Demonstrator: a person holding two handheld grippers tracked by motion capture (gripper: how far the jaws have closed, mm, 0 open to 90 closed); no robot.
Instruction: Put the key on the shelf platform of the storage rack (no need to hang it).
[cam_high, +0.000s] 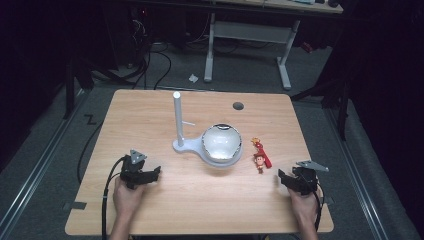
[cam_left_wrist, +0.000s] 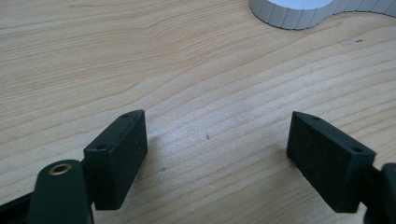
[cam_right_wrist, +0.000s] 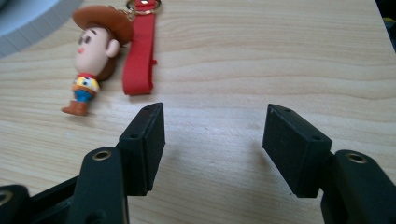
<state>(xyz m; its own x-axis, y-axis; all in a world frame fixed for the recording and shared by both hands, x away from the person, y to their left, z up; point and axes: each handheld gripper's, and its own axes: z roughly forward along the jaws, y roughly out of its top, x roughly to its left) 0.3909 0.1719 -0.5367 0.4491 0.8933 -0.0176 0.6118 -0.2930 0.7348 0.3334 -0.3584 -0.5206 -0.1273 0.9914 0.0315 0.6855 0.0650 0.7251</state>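
Observation:
A cowboy figure keychain (cam_high: 259, 160) with a red strap (cam_high: 266, 159) lies on the wooden table (cam_high: 200, 210), right of the white stand. Seen from the right gripper view, the figure (cam_right_wrist: 95, 56) and its red strap (cam_right_wrist: 140, 51) lie just beyond the left jaw. My right gripper (cam_high: 287, 181) rests near the table's right front and is open, with bare wood between its pads (cam_right_wrist: 214, 144). My left gripper (cam_high: 150, 175) sits at the left front, also open (cam_left_wrist: 215, 149), holding nothing.
A white stand (cam_high: 181, 146) with an upright post (cam_high: 177, 117) and a thin side peg carries a shiny bowl (cam_high: 221, 142) at the table's middle; its ribbed base (cam_left_wrist: 299, 14) edges the left gripper view. A cable hole (cam_high: 238, 106) lies far back. Cables trail off the front edge.

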